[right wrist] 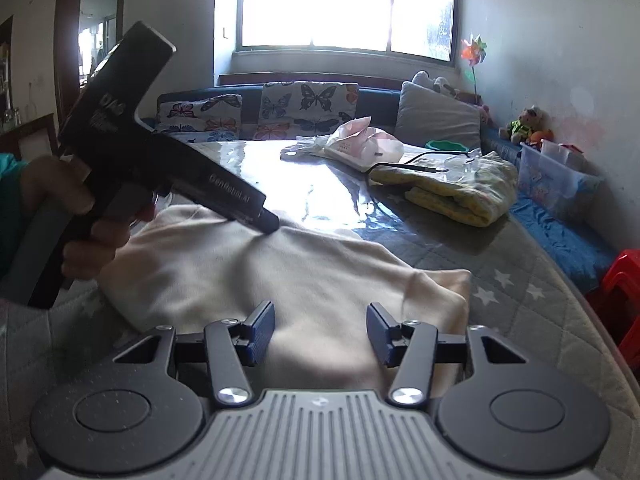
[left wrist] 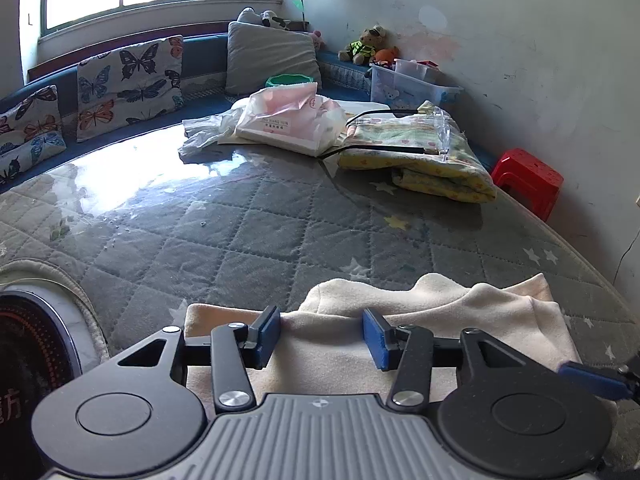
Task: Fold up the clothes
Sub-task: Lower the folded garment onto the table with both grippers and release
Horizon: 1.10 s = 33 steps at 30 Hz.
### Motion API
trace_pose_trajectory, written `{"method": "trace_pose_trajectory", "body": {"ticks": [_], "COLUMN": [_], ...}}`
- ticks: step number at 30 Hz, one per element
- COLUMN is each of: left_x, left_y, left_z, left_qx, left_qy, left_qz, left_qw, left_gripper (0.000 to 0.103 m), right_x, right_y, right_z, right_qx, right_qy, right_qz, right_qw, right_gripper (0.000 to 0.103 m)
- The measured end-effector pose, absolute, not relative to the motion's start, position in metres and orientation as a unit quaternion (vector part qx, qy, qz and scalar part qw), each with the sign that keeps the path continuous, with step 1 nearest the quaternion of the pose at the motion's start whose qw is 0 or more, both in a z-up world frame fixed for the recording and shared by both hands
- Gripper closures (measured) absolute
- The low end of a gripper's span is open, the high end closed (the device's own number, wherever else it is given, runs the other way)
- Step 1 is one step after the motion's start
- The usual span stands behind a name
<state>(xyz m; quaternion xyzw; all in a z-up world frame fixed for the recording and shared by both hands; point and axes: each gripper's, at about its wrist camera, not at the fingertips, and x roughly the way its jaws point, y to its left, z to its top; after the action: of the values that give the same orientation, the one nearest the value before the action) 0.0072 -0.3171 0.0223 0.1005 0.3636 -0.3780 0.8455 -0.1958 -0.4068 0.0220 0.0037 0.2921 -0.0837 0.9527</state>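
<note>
A cream garment (left wrist: 420, 320) lies bunched on the grey quilted table near the front edge; it also shows in the right wrist view (right wrist: 300, 272). My left gripper (left wrist: 320, 338) is open, its blue pads (left wrist: 268, 336) resting on or just over the cloth's near side. In the right wrist view the left gripper (right wrist: 270, 222) points down with its tip on the garment's far left edge; its jaws are hidden there. My right gripper (right wrist: 320, 330) is open and empty, low over the garment's near right part. A right pad (left wrist: 592, 378) shows at the left view's right edge.
A folded yellow patterned cloth (left wrist: 420, 152) with a black cable lies at the back right, beside a white plastic bag (left wrist: 288, 120). A bench with butterfly cushions (left wrist: 128, 80) runs behind. A plastic box (left wrist: 408, 88) and red stool (left wrist: 528, 180) stand right. A dark round appliance (left wrist: 32, 352) sits left.
</note>
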Motion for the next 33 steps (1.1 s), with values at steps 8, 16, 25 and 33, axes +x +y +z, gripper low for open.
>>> {"method": "trace_pose_trajectory", "body": {"ticks": [8, 16, 25, 33], "left_x": [0.004, -0.011, -0.039, -0.059], "left_y": [-0.317, -0.301, -0.277, -0.256], "left_z": [0.024, 0.031, 0.038, 0.040], "left_qx": [0.107, 0.105, 0.111, 0.106], "left_qy": [0.363, 0.366, 0.360, 0.361], "left_qz": [-0.367, -0.359, -0.343, -0.331], "left_qw": [0.849, 0.852, 0.861, 0.865], "left_gripper": [0.046, 0.038, 0.025, 0.018], "right_x": [-0.212, -0.221, -0.229, -0.234], "right_y": [-0.400, -0.393, -0.384, -0.379], "right_z": [0.028, 0.032, 0.038, 0.039], "right_qx": [0.008, 0.017, 0.030, 0.048], "right_qy": [0.282, 0.277, 0.269, 0.272], "right_qz": [-0.087, -0.098, -0.116, -0.127], "right_qw": [0.955, 0.956, 0.956, 0.953], "right_gripper": [0.032, 0.008, 0.000, 0.000]}}
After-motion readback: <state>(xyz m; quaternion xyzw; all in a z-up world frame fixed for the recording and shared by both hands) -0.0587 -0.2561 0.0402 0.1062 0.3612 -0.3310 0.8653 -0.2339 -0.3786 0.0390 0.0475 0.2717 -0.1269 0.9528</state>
